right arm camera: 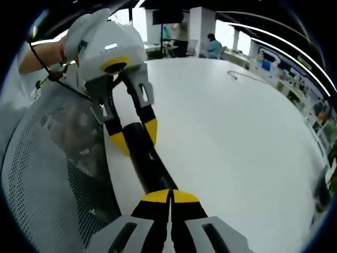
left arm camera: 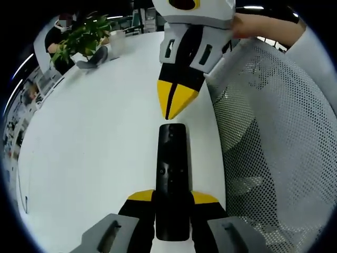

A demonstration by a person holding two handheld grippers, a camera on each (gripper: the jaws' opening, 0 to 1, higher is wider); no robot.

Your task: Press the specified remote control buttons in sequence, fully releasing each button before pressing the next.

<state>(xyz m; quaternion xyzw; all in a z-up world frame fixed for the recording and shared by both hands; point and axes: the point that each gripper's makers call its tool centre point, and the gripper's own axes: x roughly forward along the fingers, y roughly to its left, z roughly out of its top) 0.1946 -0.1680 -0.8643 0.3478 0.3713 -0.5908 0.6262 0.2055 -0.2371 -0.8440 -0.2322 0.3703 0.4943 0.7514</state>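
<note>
Left gripper (left arm camera: 172,203) clamps the black remote control's (left arm camera: 171,174) near end, flat on the white worktop (left arm camera: 95,147) by its edge. Right gripper (right arm camera: 170,196), jaws pinched together, hovers just above its buttons, possibly touching. Light, rigid, slick plastic; gripping its long sides steadies it best.

Open-plan office, white table (left arm camera: 95,137), mesh chair (left arm camera: 274,137), potted plant (left arm camera: 81,37)
</note>
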